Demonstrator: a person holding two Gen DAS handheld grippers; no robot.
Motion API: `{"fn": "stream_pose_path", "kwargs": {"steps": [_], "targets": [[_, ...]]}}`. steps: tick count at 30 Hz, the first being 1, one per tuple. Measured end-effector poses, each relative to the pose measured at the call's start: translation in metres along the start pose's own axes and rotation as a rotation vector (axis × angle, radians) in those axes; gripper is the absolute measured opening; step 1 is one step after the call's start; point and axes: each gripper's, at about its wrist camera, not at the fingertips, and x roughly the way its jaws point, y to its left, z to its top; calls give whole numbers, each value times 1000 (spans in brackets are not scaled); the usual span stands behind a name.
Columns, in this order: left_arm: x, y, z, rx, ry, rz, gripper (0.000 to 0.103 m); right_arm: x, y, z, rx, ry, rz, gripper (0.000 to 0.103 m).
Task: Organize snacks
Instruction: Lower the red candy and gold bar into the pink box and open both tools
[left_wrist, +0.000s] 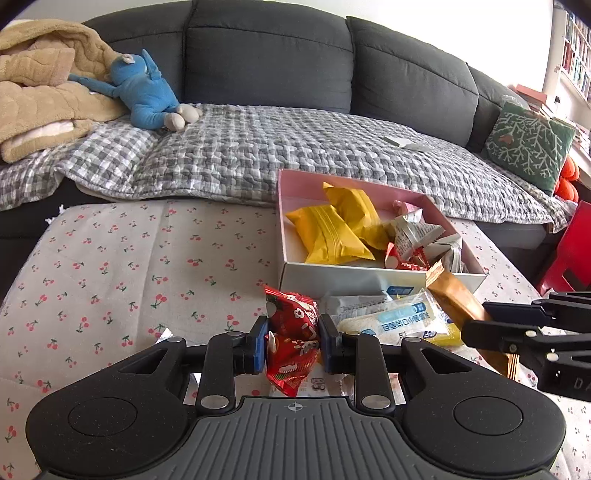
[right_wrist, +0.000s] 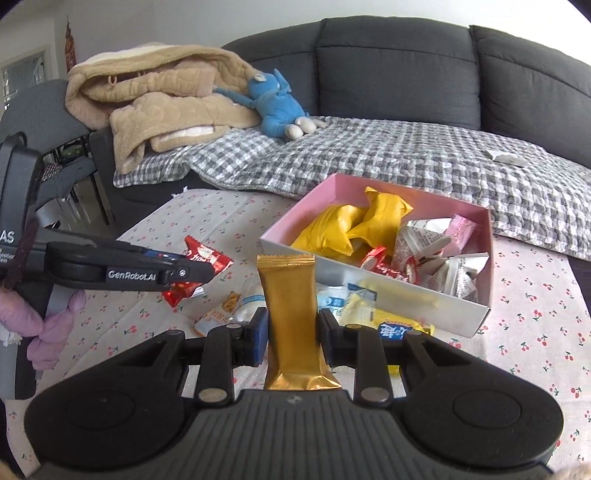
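We have a snack in each hand. Our left gripper squeezes a red snack bag around its middle, and the bag is up off the cherry tablecloth. Our right gripper pinches a gold snack bar low down, so the bar stands up tall between the pads.

The pink box sits just ahead, and it already has yellow packets and white crinkly wrappers inside. More snacks lie on the cloth next to the box.

We think both snacks are light. The red bag looks puffy and soft, so a hard squeeze could crush what is inside. The gold wrapper looks shiny and may slip, so holding it across its flat sides seems best.
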Motion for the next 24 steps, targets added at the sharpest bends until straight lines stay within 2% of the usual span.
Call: {"fn": "stream_pose_path", "kwargs": {"steps": [12,24], "targets": [[13,-38,29,48,-19,1,25,-5,-50,16,190,-52,-46,26],[57,-68,69,1,-21,-33,26,-1,-116,16,427,-89,-85,26]]}}
